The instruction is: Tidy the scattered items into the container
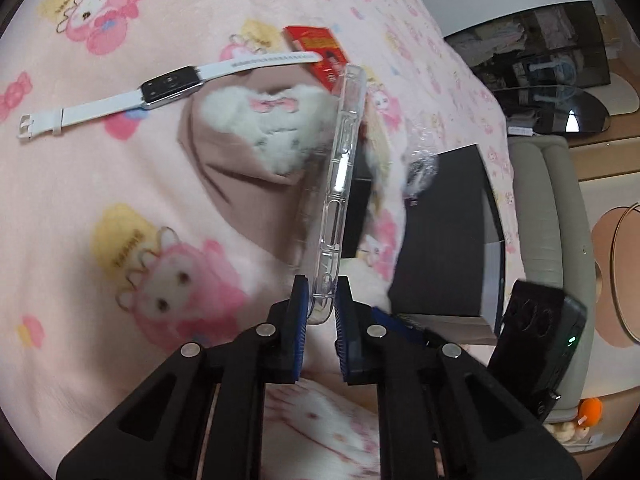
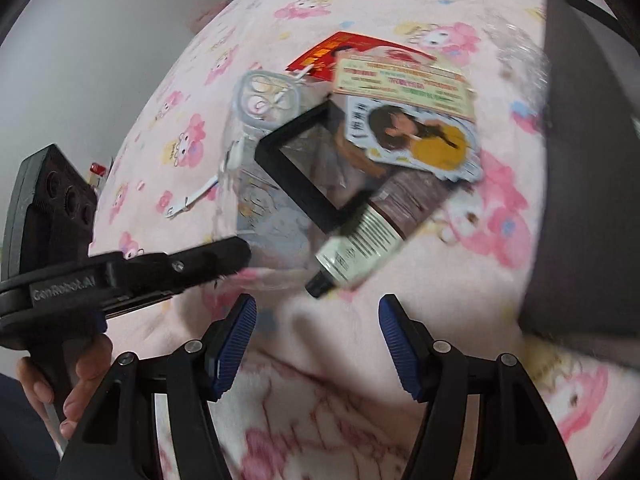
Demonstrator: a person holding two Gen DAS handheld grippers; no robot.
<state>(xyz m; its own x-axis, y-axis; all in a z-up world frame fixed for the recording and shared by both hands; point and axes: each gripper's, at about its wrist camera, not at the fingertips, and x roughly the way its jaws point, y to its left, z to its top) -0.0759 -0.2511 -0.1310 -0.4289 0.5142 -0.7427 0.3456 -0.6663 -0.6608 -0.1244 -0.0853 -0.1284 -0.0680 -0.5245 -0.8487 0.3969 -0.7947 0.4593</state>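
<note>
Gripping a clear phone case [image 1: 340, 184] by its lower edge, the left tool [image 1: 322, 304] has its blue pads pinched tight on the plastic, w/ the case standing on edge above the pink blanket [image 1: 120, 184] on the bed. Step in hand, as judged: pick-up of one scattered item, grasp just made, carry to the container not yet begun. The dark box [image 1: 444, 232] just right of the case looks like the container; its inside isn't visible, so contents can't be told.

The right tool [image 2: 318, 320] hangs wide w/ nothing between the pads, pointed down at a small tube [image 2: 356, 248] lying on the blanket. Near it sit a black frame [image 2: 304, 168], a sticker card [image 2: 416, 140] & a red packet [image 2: 344, 52]. A white watch [image 1: 168, 84] & a fluffy heart pouch [image 1: 256, 132] lie left of the case, untouched.

Next move prob. calls for lifting the case clear, swinging it right over the box rim, then letting go; the thin edge-on grip could let it pivot, so a steady wrist matters. The right side likely needs to drop onto the tube & close.
</note>
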